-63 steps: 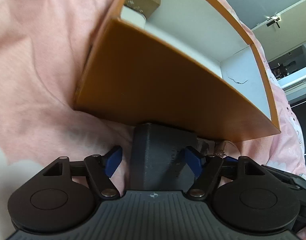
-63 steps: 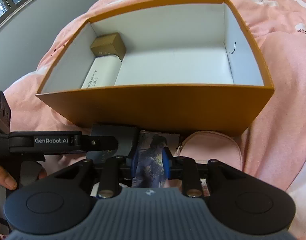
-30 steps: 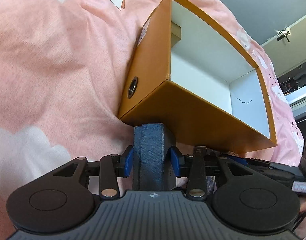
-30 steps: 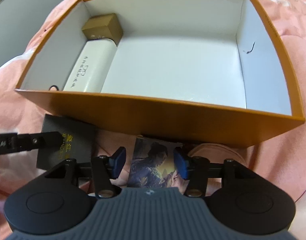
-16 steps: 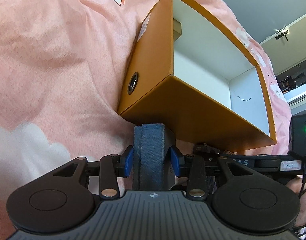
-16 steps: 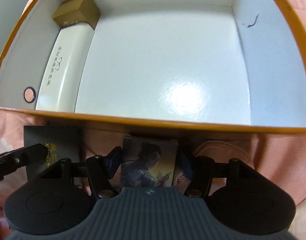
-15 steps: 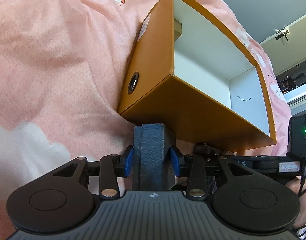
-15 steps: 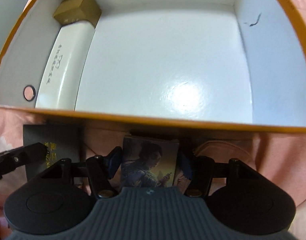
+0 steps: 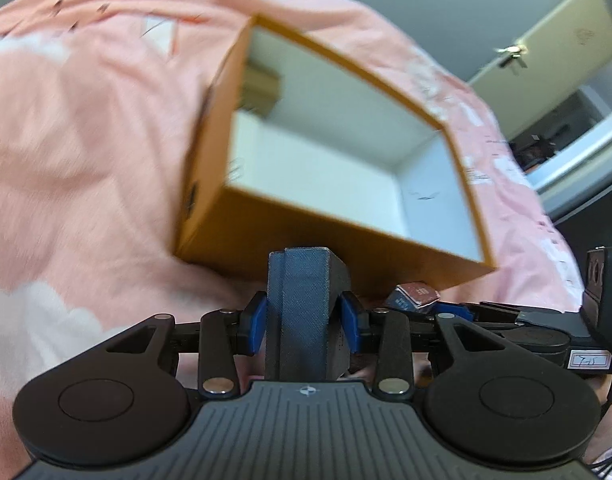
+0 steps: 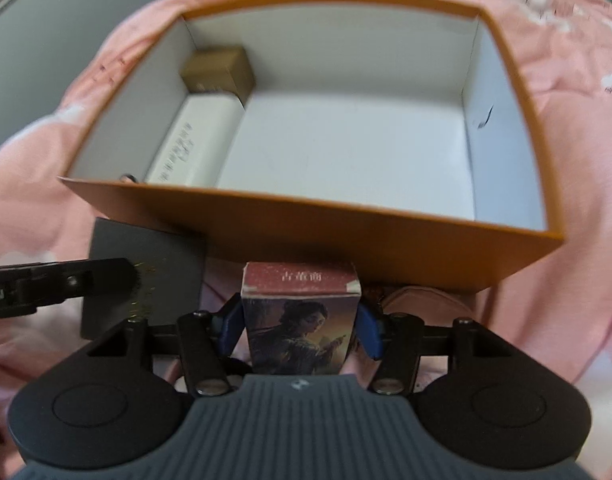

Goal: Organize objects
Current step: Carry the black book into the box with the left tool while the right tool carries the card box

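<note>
An open orange box (image 9: 290, 236) (image 10: 346, 236) with a white inside lies on a pink bedcover. A gold box (image 10: 220, 68) and a long white box (image 10: 194, 144) lie along its left wall. My left gripper (image 9: 304, 320) is shut on a dark grey box (image 9: 302, 312), held just in front of the orange box's near wall; it also shows in the right wrist view (image 10: 146, 276). My right gripper (image 10: 300, 328) is shut on a small picture box (image 10: 300, 320) with a woman printed on it, held in front of the near wall; it also shows in the left wrist view (image 9: 416, 296).
A pink pouch (image 10: 420, 298) lies on the bedcover (image 9: 86, 140) under the orange box's near right side. A grey wall and a doorway (image 9: 566, 80) stand beyond the bed.
Both grippers have risen with their boxes. The right gripper pulled back from over the orange box and lifted the picture box clear of the bedcover. The frames are blurred by motion.
</note>
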`<state>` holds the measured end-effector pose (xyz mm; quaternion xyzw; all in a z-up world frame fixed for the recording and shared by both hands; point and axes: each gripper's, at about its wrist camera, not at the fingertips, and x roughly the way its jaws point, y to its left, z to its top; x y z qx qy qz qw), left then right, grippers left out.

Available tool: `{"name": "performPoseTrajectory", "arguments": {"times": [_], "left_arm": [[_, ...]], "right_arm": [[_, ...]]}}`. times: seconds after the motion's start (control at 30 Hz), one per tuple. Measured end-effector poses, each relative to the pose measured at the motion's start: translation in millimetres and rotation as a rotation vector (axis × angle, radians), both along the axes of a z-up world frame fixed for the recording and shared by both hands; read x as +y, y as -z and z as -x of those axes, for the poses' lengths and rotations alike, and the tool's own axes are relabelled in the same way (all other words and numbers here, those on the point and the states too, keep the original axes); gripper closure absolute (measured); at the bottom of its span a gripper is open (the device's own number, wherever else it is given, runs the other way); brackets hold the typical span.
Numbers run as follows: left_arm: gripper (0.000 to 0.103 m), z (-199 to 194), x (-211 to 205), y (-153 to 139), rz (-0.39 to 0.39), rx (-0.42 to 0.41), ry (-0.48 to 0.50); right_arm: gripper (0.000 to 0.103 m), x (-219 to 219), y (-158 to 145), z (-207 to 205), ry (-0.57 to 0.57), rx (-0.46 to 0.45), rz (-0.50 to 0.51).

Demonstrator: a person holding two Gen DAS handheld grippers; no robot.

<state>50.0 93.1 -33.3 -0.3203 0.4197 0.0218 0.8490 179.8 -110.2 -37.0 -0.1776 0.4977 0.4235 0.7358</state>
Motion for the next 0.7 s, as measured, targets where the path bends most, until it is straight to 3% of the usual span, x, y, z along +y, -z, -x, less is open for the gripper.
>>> {"name": "performPoseTrajectory", "arguments": {"times": [0.23, 0.43, 0.7], "left_arm": [[0.06, 0, -14, -41, -0.024, -0.144, 0.057], [0.061, -7, -10, -68, -0.013, -0.254, 0.017], [0.061, -47, 2, -81, -0.023, -0.308, -0.024]], "right_arm": [[0.044, -24, -55, 2, 0.003, -0.057, -0.129], [0.044, -41, -105, 5, 0.01, -0.096, -0.251], [0.044, -9, -118, -26, 0.035, -0.153, -0.308]]}}
